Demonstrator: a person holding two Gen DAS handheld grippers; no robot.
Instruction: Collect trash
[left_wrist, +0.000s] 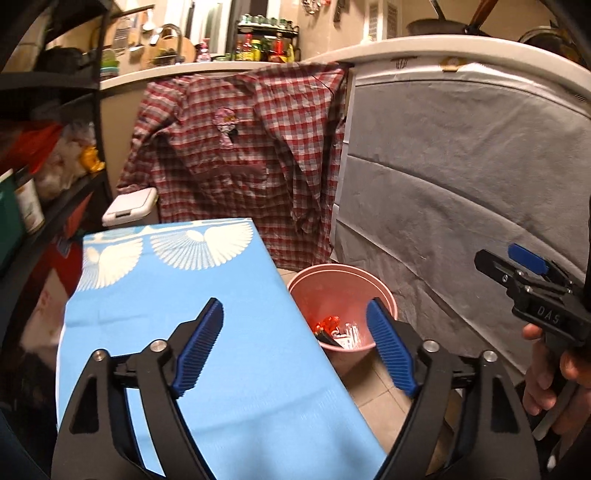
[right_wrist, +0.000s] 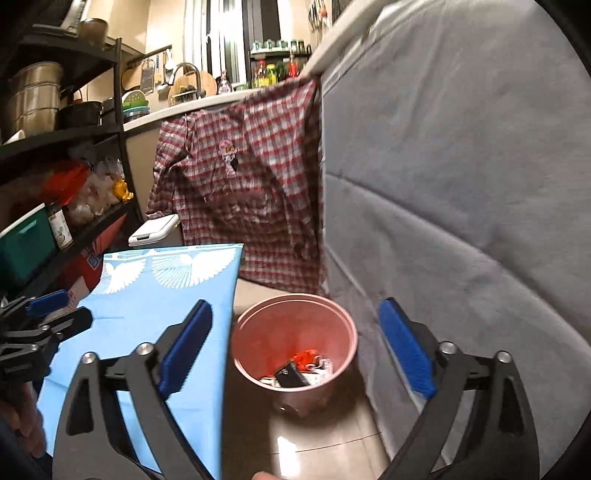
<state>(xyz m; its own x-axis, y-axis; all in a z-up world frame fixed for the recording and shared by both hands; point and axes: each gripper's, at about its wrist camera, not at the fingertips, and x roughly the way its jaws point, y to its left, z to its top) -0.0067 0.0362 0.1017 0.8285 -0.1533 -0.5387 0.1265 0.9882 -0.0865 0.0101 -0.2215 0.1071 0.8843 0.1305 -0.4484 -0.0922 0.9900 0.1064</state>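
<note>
Both our grippers are empty, fingers spread wide: left gripper (left_wrist: 295, 328) over the blue table (left_wrist: 166, 314) edge, right gripper (right_wrist: 295, 343) above the pink bin (right_wrist: 295, 332) on the floor. Trash (right_wrist: 295, 369) sits at the bin's bottom; we judge the drop done.
</note>
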